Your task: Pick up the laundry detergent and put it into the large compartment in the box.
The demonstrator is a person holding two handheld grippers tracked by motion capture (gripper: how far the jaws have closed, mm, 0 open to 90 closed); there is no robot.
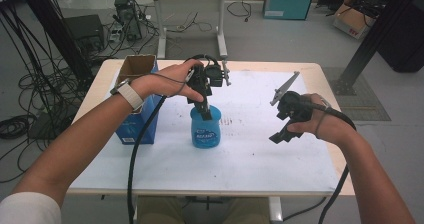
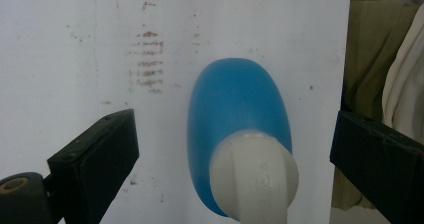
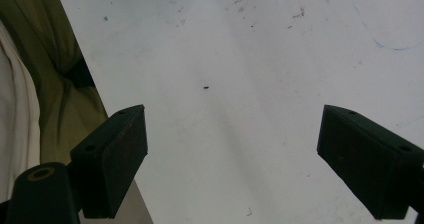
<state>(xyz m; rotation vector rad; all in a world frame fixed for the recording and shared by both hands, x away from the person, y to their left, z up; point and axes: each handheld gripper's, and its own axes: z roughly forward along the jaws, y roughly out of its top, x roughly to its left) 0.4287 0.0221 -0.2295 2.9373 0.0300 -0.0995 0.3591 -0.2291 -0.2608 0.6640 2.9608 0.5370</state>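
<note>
High view: A blue bottle (image 1: 205, 128) stands upright on the white sheet (image 1: 260, 149) that covers the table (image 1: 320, 71), near the middle and a little toward the left edge. The left gripper (image 1: 204, 103) hangs directly above the bottle, jaws pointing down at its top. A blue carton (image 1: 137, 96) with an open top stands just left of the bottle, near the left edge of the table. The right gripper (image 1: 285, 129) is held well apart from the bottle, over the right half of the sheet, holding nothing.

Left gripper view: The white cap (image 2: 255, 176) and blue shoulder of the bottle sit between the two black jaws, which are spread wide; neither pad touches the bottle. Brown smudges (image 2: 146, 59) mark the sheet beyond it.

Right gripper view: The jaws are spread wide over bare sheet, with nothing between them. The near edge of the table runs along the left, with the person's clothing past it.

Handling: The bottle looks like smooth moulded plastic, so it is likely stiff at the neck, somewhat yielding at the body, and slippery under hard pads. Its fill level cannot be told, so weight is uncertain. The cap and neck probably offer the narrowest, firmest hold; the rounded shoulder would tend to squeeze out of the jaws.
</note>
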